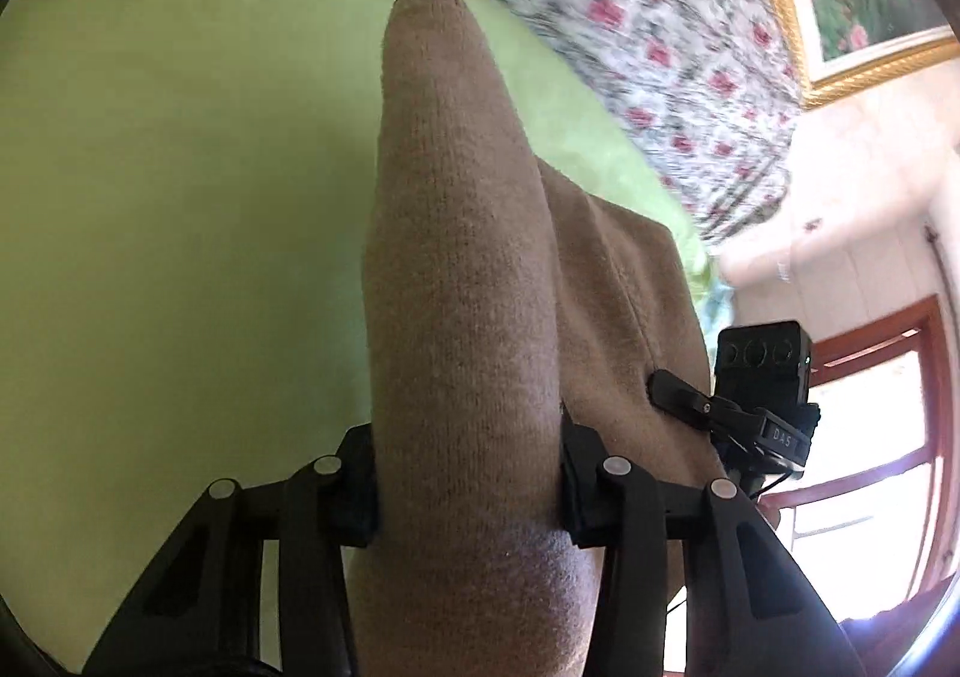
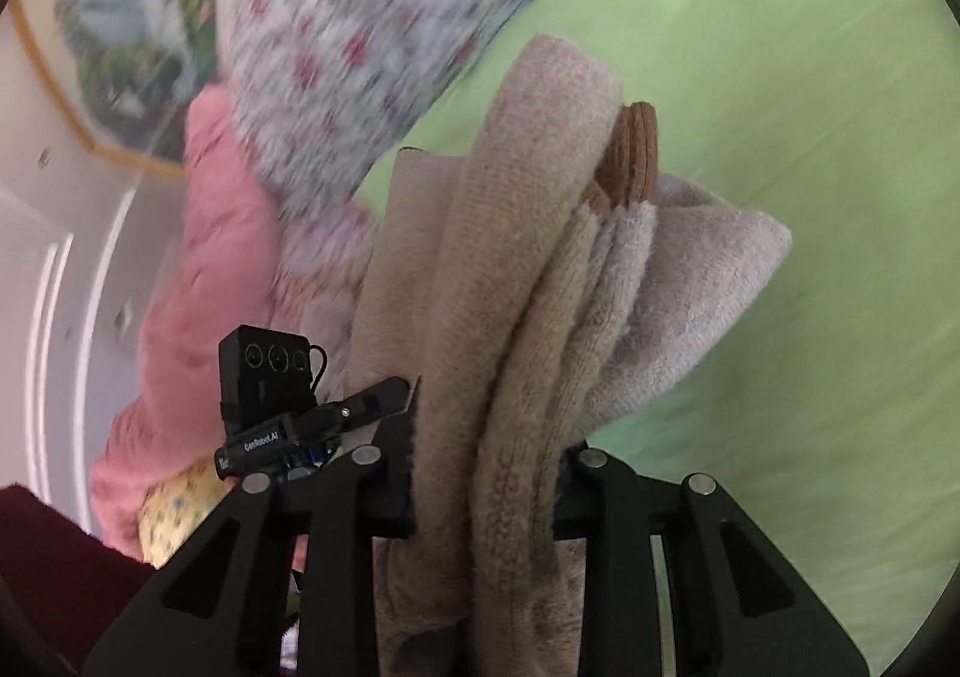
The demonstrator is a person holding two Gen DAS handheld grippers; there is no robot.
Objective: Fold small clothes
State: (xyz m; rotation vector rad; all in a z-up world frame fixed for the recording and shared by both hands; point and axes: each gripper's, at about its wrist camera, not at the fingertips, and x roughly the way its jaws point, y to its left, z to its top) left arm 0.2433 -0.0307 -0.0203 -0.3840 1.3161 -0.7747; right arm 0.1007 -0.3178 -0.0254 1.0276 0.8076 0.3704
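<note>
Tan knit wool fills the space between the pads of my left hand-held gripper [image 1: 468,491], which is clamped on a thick fold of the brown knitted garment [image 1: 456,269]; the fold runs away from the jaws in a long rounded ridge that ends in a blunt tip, and a flatter layer of the same garment spreads to its right. My right hand-held gripper [image 2: 486,491] is likewise clenched on the garment [image 2: 474,317], here gathered into several bunched layers: a pale beige outer fold, thinner folds pressed together beside it, a greyish corner jutting toward the right, and a darker brown ribbed cuff [image 2: 633,149] poking up behind them. No earlier view is at hand, so I speak only of the grip as it stands, with cloth pressed on both sides by each pair of pads. In the left wrist view my right hand-held gripper's black camera block [image 1: 765,377] shows at the garment's right edge, one dark finger lying against the cloth. In the right wrist view the left one's camera block [image 2: 267,377] sits just left of the bundle. Beneath the garment lies a light green bed sheet [image 1: 180,197]. Past it is a blurred floral cloth [image 1: 648,35] with red blossoms, and in the right wrist view a pink cloth [image 2: 204,281] beside it. A gold picture frame [image 1: 774,5] hangs on the pale wall, with a red-brown window frame [image 1: 936,437] further off.
</note>
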